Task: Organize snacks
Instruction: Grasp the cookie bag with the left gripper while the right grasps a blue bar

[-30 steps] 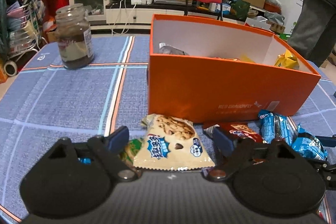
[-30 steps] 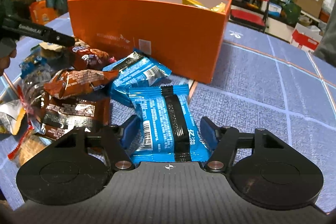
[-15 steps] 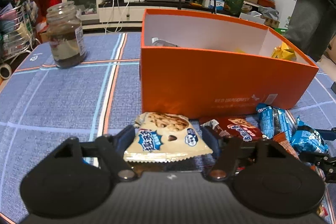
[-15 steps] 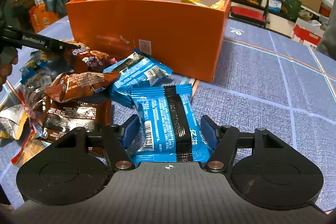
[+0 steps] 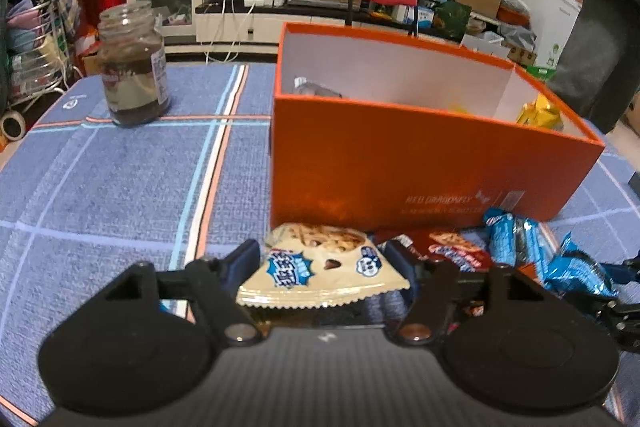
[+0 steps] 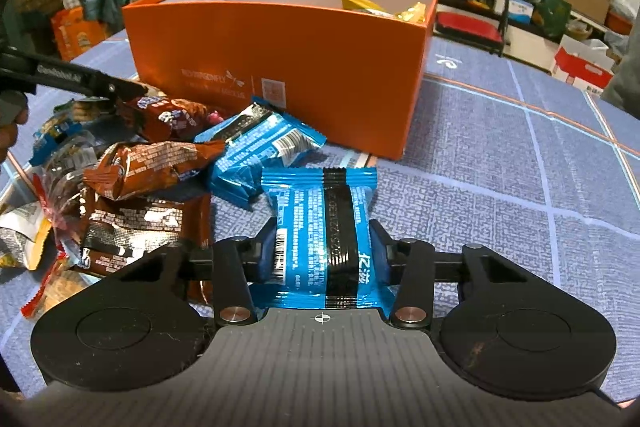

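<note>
My left gripper [image 5: 322, 259] has its fingers [image 5: 244, 259] pressed against both sides of a cream cookie packet [image 5: 320, 267] — the wrapper bows up between them and its serrated edge hangs clear of the cloth, so I judge it is lifted rather than resting. I hold it by the flanks because a flat foil pouch gives little else to pinch. It hangs just in front of the orange box [image 5: 400, 167], whose near wall it must clear before I can drop it in.

My right gripper [image 6: 322, 251] is clamped the same way on a blue wafer packet [image 6: 320, 227], fingers squeezing its sides. Whether this one has left the table [image 6: 520, 167] I cannot tell. In the right view the box [image 6: 280, 39] stands ahead, open-topped, with yellow wrappers [image 6: 380, 5] already inside at its right end.

The loose heap lies close against the box's front: brown packets [image 6: 148, 171] and another blue packet [image 6: 260, 147], touching or overlapping. That keeps each carry short. A glass jar [image 5: 134, 67] stands well apart on the far left, out of the way.

Most snacks look still unsorted, so the job seems early.
</note>
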### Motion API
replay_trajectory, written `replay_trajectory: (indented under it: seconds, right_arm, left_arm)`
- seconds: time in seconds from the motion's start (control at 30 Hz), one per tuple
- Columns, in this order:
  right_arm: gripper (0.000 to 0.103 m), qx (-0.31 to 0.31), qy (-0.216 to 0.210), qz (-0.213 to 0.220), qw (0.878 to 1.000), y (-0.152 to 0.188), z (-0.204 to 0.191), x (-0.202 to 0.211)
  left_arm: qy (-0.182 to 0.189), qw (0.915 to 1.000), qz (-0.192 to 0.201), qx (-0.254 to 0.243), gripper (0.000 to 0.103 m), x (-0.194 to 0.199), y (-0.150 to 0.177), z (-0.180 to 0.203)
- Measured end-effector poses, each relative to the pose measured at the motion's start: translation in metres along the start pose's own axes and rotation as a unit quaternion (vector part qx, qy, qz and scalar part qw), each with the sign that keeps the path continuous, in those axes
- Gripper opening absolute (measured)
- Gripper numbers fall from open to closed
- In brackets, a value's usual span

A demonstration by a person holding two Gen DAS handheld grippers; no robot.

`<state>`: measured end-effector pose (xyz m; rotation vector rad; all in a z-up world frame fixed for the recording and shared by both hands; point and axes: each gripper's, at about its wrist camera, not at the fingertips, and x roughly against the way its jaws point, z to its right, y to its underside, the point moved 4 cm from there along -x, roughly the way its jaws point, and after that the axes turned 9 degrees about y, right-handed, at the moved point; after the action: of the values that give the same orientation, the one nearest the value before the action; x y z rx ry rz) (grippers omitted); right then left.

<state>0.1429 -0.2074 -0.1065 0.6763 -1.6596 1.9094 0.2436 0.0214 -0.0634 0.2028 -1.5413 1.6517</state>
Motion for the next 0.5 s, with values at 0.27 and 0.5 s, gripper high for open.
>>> replay_trajectory:
  seconds: [0.27, 0.5]
  right_arm:
    - [0.03, 0.016, 0.014, -0.002, 1.0, 0.0, -0.001, 0.003]
    - [0.031, 0.009, 0.017, -0.008, 1.0, 0.001, 0.0, 0.003]
  left_arm:
    - [-0.003, 0.9996, 0.004, -0.029, 0.067, 0.01, 0.0, 0.011]
    - [0.0, 0.9993, -0.038, -0.006, 0.067, 0.003, 0.009, 0.001]
